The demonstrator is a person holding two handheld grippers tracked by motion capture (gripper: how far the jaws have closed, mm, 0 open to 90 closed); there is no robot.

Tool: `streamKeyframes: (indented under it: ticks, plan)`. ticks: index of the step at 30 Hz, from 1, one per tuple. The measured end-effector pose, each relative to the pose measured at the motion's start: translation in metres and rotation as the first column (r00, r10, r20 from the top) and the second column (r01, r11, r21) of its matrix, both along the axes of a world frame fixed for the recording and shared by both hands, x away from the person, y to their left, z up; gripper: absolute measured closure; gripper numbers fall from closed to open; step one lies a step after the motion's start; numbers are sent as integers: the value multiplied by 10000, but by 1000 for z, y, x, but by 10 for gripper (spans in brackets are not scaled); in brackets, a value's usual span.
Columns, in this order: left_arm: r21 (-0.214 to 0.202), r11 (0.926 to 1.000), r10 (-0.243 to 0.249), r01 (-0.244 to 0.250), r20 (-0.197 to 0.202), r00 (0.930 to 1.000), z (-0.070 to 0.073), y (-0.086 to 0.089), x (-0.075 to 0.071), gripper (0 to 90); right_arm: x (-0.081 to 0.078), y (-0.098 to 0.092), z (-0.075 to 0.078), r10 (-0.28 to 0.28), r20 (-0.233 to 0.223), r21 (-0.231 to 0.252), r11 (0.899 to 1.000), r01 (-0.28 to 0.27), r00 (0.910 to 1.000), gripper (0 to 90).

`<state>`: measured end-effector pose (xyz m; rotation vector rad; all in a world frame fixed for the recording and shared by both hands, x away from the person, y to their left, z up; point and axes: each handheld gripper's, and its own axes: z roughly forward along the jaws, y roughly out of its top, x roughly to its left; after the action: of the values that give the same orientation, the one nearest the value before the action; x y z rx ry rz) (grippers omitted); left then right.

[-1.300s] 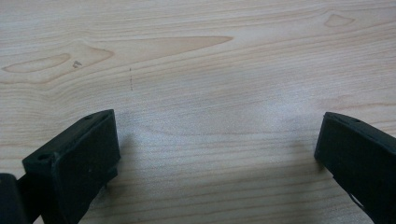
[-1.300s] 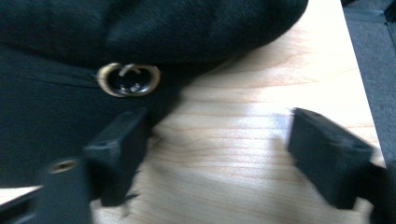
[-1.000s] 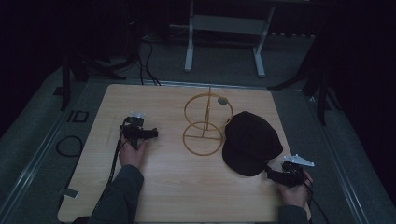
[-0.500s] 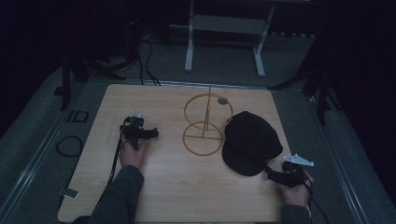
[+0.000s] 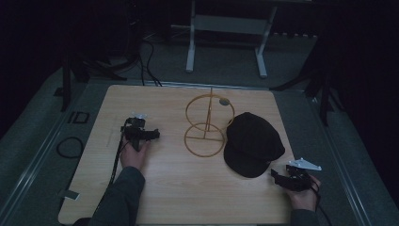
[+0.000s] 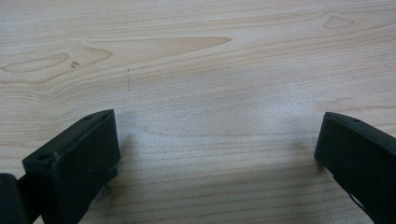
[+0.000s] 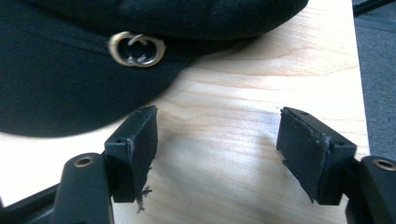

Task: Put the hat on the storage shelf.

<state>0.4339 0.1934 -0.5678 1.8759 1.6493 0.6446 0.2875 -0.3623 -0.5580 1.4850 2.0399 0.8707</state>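
- Two grippers are held low over the wooden tabletop (image 5: 179,188), one in each hand, well apart from each other.
- The right gripper (image 5: 277,176) is seen near the right front corner, just beside the brim of the black cap (image 5: 251,141).
- Its fingers (image 7: 135,140) have just been closing but are spread apart, with only bare wood between them; nothing is grasped.
- In the right gripper view the cap (image 7: 93,60) lies flat just ahead of the left-hand finger, its brim edge close to that finger; whether they touch cannot be told. A gold buckle (image 7: 136,48) is seen on its band.
- The cap rests on the right half of the tabletop, just beside a gold wire stand (image 5: 206,127), which stands upright at the middle.
- The left gripper (image 5: 153,135) is held on the left side, pointed toward the stand but apart from it.
- Its fingers (image 6: 84,158) are released and wide, with bare wood between them.
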Motion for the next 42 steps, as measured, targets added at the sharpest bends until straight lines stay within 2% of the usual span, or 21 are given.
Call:
streamKeyframes:
  ticks: [4, 10, 15, 21, 22, 28, 34, 42]
  plan:
    - [-1, 10000, -3, 3, 0, 10000, 0, 0, 0, 0, -3, 0, 7, 159, 130, -87, 9998, -158, 9998, 332]
    - [-1, 10000, 1, -1, 1, 10000, 0, 0, 0, 0, -6, 4, 26, 536, 610, -514, 9974, -504, 9967, 348]
    - [0, 10000, 0, 0, 1, 10000, 0, 0, 0, 0, -6, 6, 38, 862, 768, -602, 9948, -817, 9933, 370]
    - [-1, 10000, 0, 0, -1, 10000, 0, 0, 0, 0, -3, 7, 43, 1287, 586, -549, 9906, -1255, 9899, 390]
    - [1, 10000, -2, 2, -1, 10000, 0, 0, 0, 0, -2, 8, 45, 1515, 485, -589, 9871, -1486, 9873, 408]
    - [4, 10000, 6, -6, 5, 10000, 0, -1, 0, 0, 0, 13, 51, 1963, 318, -724, 9784, -1936, 9800, 419]
    - [-8, 10000, 13, -13, 19, 10000, 0, -1, 0, 0, 4, 20, 63, 2209, 290, -739, 9731, -2183, 9749, 438]
    - [-9, 10000, 11, -11, 18, 10000, 0, -1, 1, 0, 15, 29, 77, 2593, 106, -1084, 9604, -2566, 9657, 461]
